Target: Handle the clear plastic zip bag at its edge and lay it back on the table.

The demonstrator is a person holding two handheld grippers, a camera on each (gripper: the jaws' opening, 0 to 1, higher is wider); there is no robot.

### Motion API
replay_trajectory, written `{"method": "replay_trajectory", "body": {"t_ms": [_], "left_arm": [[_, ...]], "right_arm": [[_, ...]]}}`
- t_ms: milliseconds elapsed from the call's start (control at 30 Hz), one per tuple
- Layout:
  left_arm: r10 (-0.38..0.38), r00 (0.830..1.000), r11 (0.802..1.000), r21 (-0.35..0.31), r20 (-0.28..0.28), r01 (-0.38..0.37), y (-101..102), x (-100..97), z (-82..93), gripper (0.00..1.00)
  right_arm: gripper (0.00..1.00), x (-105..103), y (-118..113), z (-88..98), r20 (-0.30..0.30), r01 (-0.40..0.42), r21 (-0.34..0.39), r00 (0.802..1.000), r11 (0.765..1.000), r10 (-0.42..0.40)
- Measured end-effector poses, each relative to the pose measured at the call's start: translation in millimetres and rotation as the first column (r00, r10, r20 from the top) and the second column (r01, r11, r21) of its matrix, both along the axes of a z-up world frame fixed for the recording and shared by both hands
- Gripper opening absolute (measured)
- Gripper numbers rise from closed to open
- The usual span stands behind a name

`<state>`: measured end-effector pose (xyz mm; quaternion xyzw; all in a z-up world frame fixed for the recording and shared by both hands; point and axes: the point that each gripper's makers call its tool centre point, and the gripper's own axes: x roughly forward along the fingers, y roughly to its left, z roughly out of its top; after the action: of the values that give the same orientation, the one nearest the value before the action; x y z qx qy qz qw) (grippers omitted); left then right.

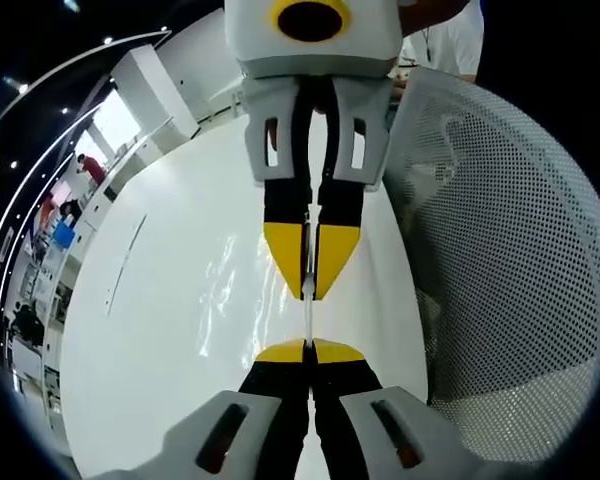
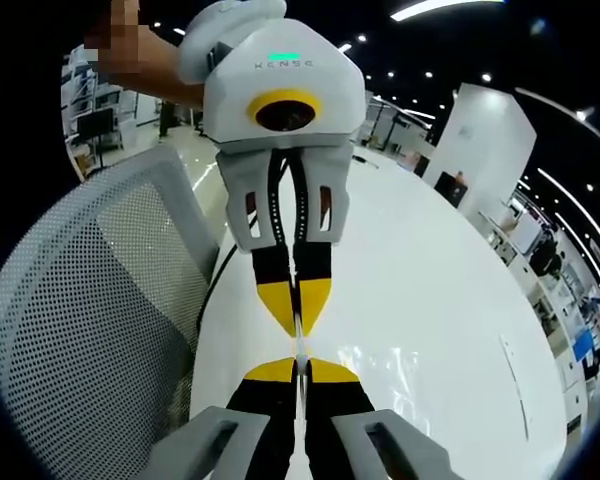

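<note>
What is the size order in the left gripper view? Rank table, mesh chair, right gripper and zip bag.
1. table
2. mesh chair, close behind, and nearer the camera
3. right gripper
4. zip bag, a thin strip; its clear body is hard to trace

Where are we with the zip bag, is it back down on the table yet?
Done: both grippers have the zip bag by its edge. The left gripper and right gripper face each other, jaws shut on the thin clear strip stretched between their yellow tips. In hand: the bag is held above the white table. Left: lower it flat and release.
</note>
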<state>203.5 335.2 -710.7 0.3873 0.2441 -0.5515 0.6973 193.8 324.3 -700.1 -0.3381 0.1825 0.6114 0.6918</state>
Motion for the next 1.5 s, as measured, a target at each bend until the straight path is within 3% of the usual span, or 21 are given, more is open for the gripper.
{"method": "replay_trajectory", "body": {"t_ms": [1500], "left_arm": [[0.021,1.0,1.0,0.009,0.001,-0.021,9.6,1.3,1.4,0.0]], "right_arm": [[0.0,1.6,-8.0,-0.1,-0.003,0.021,0.005,1.0,1.0,-0.021]]}}
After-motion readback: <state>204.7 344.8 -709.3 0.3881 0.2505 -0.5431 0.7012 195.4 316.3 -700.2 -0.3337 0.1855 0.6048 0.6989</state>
